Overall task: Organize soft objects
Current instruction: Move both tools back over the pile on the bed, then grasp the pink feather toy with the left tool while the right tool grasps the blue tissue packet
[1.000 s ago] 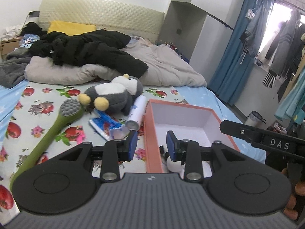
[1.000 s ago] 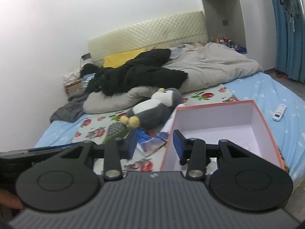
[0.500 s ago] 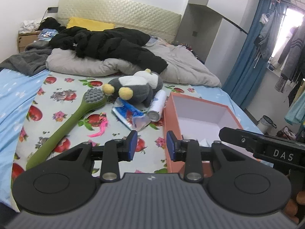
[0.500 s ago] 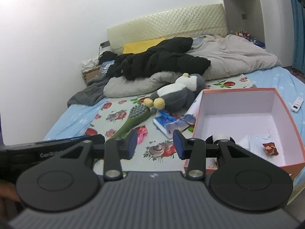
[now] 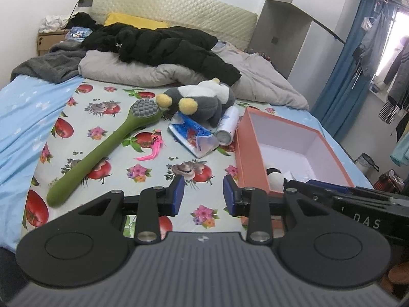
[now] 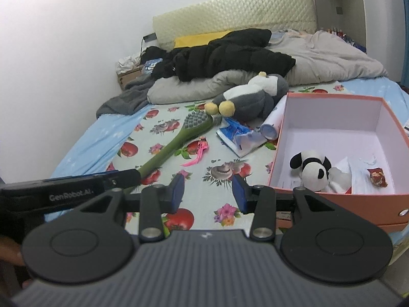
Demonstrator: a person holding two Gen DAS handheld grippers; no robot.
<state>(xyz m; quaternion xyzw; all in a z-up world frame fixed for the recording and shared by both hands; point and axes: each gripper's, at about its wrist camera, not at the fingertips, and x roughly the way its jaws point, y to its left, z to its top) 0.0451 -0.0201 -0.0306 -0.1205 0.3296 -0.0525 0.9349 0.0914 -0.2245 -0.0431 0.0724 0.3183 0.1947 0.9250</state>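
Both the left gripper and right gripper hang over the bed's near edge, jaws parted and empty. The penguin plush lies mid-bed against the duvet; the panda plush sits inside the orange box at the near right corner.

On the bed: 2 plush toys, 1 grey penguin lying far and 1 small panda inside the 1 orange box at right. Also 1 green long-handled brush at left, 1 pink feather, 1 blue packet, 1 white roll, 1 black jacket.
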